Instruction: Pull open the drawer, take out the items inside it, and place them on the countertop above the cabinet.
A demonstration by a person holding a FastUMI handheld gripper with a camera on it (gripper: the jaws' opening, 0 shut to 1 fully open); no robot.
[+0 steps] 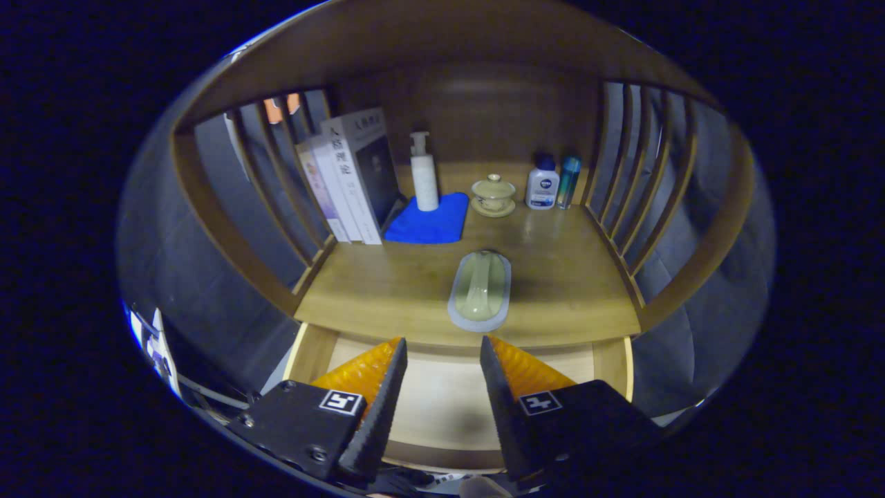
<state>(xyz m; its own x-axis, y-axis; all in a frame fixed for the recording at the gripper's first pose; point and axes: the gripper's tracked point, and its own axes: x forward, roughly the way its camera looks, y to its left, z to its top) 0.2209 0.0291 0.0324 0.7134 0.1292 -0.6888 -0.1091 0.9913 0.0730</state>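
Gripper view: looks into a wooden cabinet (207, 207) with slat sides and a flat countertop (387, 290).
Books: a few books (349, 176) stand upright at the far left of the countertop, leaning on the left slats.
Blue cloth: a folded blue cloth (432, 225) lies just right of the books, touching them at its left edge.
Pump bottle: a tall white pump bottle (424, 173) stands upright on the back part of the blue cloth.
Lidded cup: a small pale green cup with a lid (493, 194) sits on a saucer, just right of the cloth, near the back wall.
White bottle: a short white bottle with a dark blue cap (542, 183) stands right of the cup.
Blue-green bottle: a thin blue-green bottle (568, 181) stands just beside the white bottle, close to the right slats.
Long dish: a pale green long thing on a light oval tray (480, 290) lies near the front edge of the countertop, just ahead of the fingers and a bit toward the right one.
Drawer: the drawer (442, 394) is pulled open below the countertop; its light wood floor shows between and under the fingers.
Gripper: the gripper (442, 360) hangs over the open drawer, its fingers set apart with a clear gap, and they hold nothing.
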